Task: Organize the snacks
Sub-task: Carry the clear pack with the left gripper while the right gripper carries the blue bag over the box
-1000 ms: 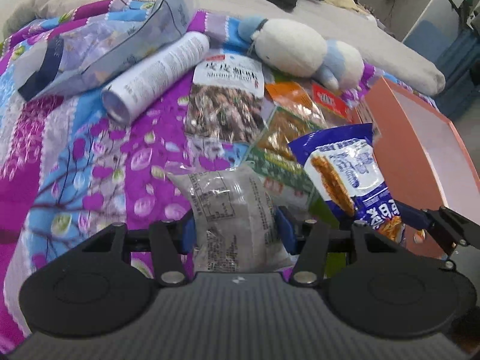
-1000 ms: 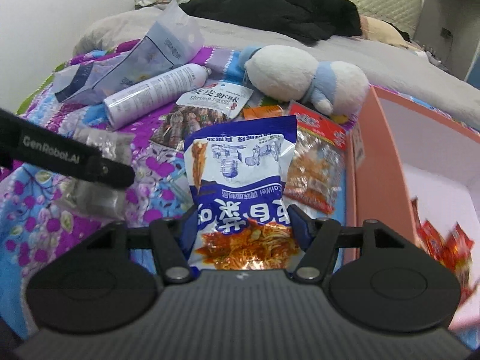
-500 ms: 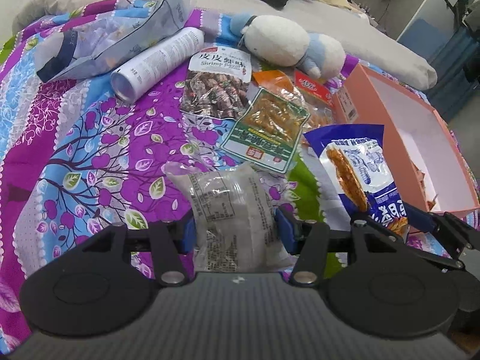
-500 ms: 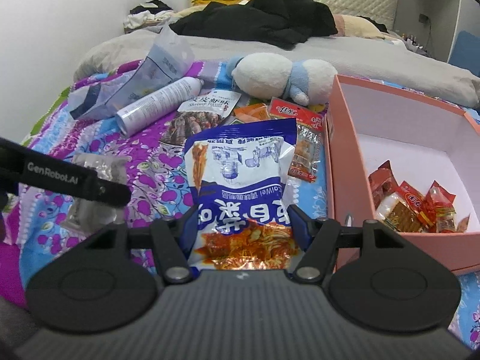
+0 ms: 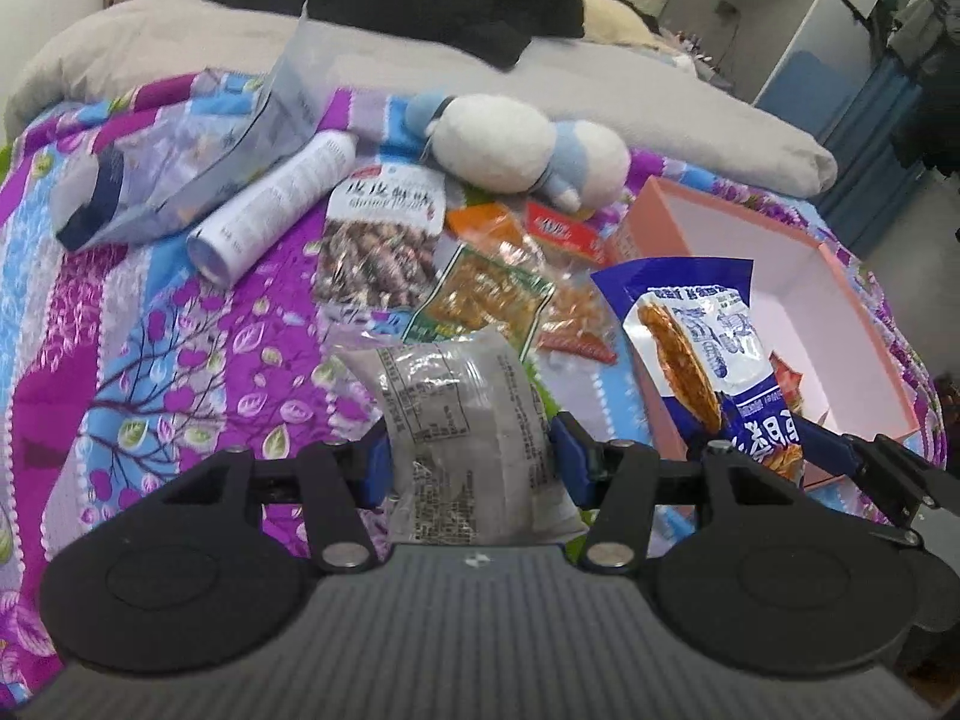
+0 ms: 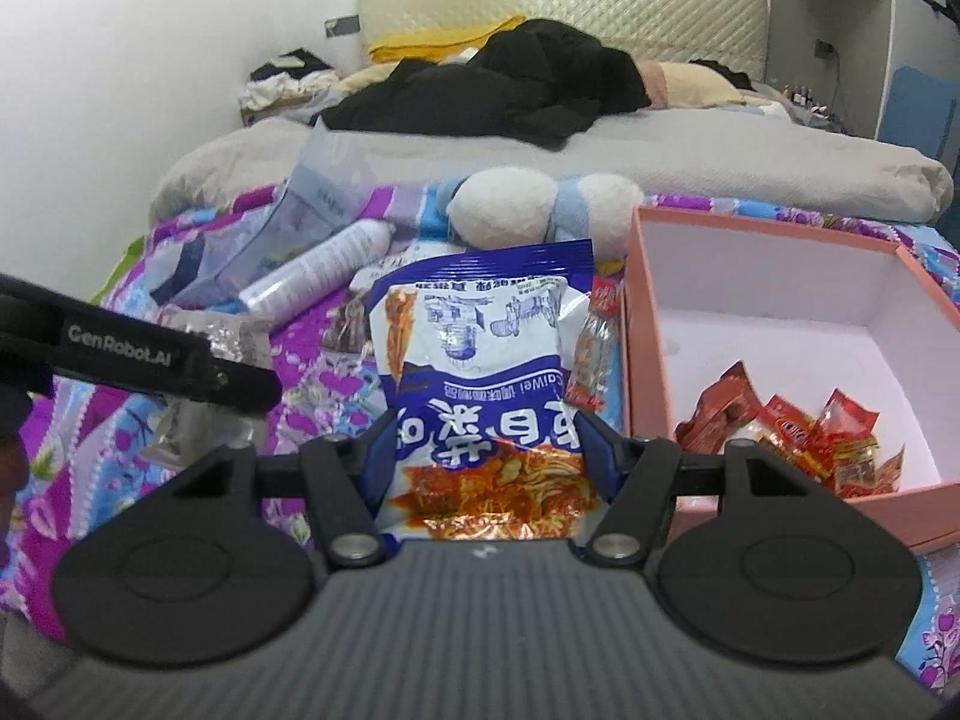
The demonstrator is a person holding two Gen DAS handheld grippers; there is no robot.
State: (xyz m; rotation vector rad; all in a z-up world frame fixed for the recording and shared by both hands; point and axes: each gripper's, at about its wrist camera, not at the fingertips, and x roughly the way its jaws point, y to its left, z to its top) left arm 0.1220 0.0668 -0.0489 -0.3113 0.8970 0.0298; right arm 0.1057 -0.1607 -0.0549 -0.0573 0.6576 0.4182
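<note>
We hold the blue noodle packet [image 6: 480,396] clamped in our right gripper [image 6: 483,444] just left of the pink box [image 6: 636,324], ready to drop in; our left gripper [image 5: 468,459] pinches the grey packet [image 5: 462,420] above the bed [image 5: 150,324].

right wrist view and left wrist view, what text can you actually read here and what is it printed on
"GenRobot.AI": side of the left gripper, seen in the right wrist view.
"CaiWei": upside down on the blue snack bag; its large Chinese characters are also inverted.
"Shrimp": roughly, under blurred Chinese characters on the shrimp snack bag.
Too small or blurred: fine print on the clear grey packet, white spray can, red packets in the pink box.
</note>
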